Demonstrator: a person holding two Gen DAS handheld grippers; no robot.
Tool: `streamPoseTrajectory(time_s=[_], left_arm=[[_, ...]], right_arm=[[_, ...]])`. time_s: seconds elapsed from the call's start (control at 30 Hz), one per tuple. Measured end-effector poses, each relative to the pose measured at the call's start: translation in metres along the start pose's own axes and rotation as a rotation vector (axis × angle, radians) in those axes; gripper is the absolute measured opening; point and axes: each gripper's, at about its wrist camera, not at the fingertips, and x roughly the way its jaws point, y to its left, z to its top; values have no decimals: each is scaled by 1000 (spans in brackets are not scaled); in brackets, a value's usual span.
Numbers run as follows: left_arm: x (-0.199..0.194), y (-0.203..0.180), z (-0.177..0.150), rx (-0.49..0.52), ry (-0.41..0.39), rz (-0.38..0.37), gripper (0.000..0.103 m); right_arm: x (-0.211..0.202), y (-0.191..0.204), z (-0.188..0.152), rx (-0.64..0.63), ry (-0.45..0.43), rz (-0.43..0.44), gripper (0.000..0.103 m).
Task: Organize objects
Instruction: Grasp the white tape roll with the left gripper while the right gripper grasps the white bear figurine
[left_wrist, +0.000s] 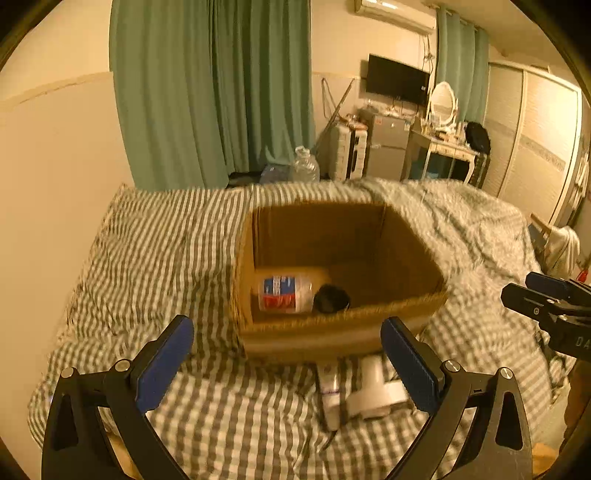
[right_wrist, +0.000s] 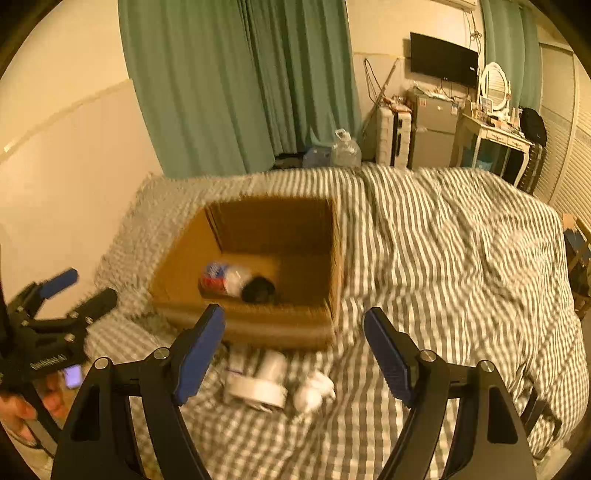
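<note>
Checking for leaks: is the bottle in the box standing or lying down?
Lying down. The bottle rests on its side on the cardboard box floor, dark cap pointing sideways.

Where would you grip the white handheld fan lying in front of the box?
Probably the white fan's narrow handle, which points toward the cardboard box. Come from above with the right gripper, jaws across the handle; the round head looks too wide.

Green curtains (left_wrist: 210, 92) hang behind the striped bedding (left_wrist: 155, 251); a wall television (left_wrist: 398, 79), small fridge (left_wrist: 388, 146) and oval mirror (left_wrist: 442, 99) stand beyond.
</note>
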Motion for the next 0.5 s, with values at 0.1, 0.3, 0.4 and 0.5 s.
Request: streamPoseTrajectory(time_s=[0.1, 0.3, 0.4, 0.5], left_arm=[[29, -4, -29, -23, 58, -36, 103], [89, -18, -82, -13, 157, -80, 103], [108, -23, -103, 0, 189, -106, 103], [117, -29, -117, 24, 203, -136, 103]], right_arm=[[27, -8, -31, 10, 29, -20, 77], [87, -20, -70, 26, 148, -18, 77], [109, -20, -78, 17, 194, -33, 77], [130, -24, -88, 32, 248, -33, 77]])
